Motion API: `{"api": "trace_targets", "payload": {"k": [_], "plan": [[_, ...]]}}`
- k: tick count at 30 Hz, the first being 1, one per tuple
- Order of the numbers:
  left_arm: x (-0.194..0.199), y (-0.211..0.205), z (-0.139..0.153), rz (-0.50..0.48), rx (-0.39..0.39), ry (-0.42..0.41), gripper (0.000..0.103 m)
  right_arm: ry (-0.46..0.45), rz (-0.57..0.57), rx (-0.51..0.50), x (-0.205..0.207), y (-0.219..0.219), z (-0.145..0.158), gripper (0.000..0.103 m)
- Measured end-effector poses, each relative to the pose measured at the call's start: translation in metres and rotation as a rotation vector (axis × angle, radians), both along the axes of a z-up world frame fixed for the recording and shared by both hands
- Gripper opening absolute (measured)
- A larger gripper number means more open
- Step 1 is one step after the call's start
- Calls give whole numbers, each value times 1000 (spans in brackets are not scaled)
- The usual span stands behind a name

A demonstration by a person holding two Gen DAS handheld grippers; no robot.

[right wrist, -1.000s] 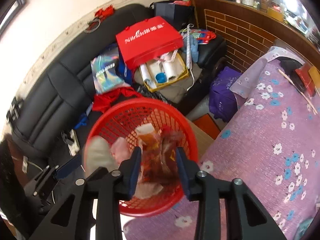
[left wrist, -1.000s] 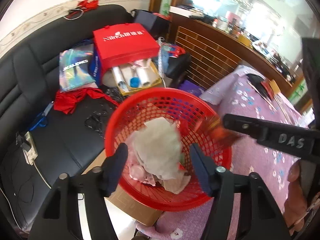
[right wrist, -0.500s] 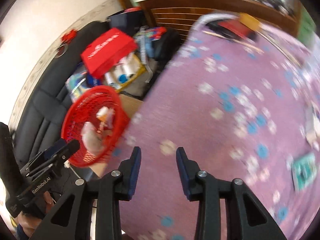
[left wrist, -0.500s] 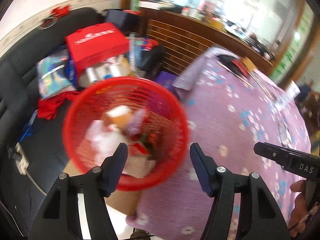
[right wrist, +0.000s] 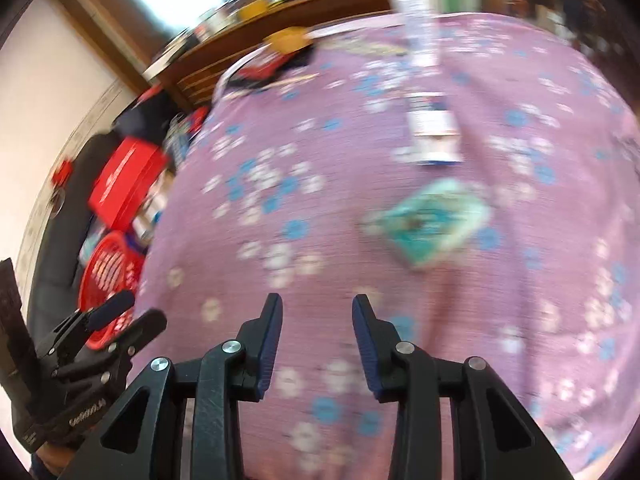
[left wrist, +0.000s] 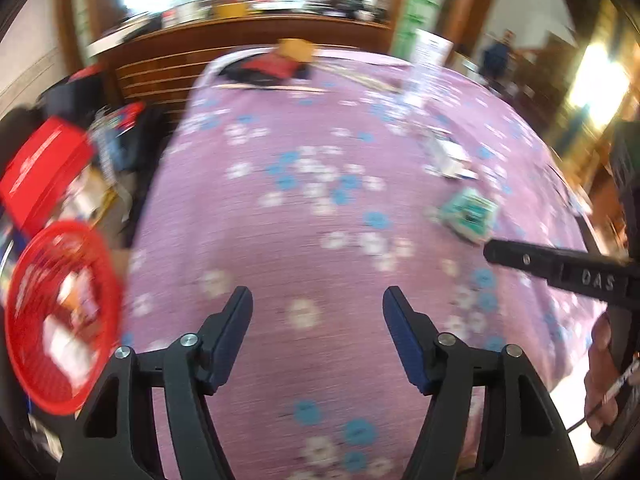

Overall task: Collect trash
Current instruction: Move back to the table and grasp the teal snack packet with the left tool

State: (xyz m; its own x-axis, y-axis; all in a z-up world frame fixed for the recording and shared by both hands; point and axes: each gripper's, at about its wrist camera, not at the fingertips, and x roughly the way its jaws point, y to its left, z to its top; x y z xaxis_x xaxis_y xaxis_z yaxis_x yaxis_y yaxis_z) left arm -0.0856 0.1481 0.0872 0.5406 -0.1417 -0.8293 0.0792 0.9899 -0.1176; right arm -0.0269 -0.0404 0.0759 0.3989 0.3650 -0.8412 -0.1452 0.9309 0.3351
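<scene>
A red mesh basket (left wrist: 114, 276) with trash in it sits off the table's left edge; the right wrist view shows the basket (right wrist: 98, 246) far left. My left gripper (left wrist: 318, 304) hangs over the purple flowered tablecloth (left wrist: 320, 208), its jaws opening with nothing between them. My right gripper (right wrist: 316, 308) holds its jaws narrowly apart, empty, over the same cloth. A teal packet (right wrist: 432, 220) lies ahead of it to the right, a white packet (right wrist: 434, 132) beyond. In the left wrist view the teal packet (left wrist: 468, 212) lies by the right gripper's finger (left wrist: 560, 268).
A black sofa on the left carries a red bag (right wrist: 124, 180) and clutter. Black and red things (left wrist: 272, 68) lie at the table's far end, before a wooden counter (left wrist: 240, 40). A person (left wrist: 496, 60) stands far back. The left gripper (right wrist: 140, 312) shows at lower left.
Both grippers swung right, away from the basket and out over the table. The wrapper seen between the right fingers a second ago is gone. The left jaws stand a little wider.
</scene>
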Motion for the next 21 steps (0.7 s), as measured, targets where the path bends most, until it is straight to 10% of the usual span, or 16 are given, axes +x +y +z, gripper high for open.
{"api": "trace_targets", "payload": {"k": [10,21], "plan": [[45,-103,-9,-272,-20,78,77,-13,-300,-12,-30,-121,0,39],[131,-176,-55,-396,56,181,78,-2,-369,15,-66,-178,5,39]]}}
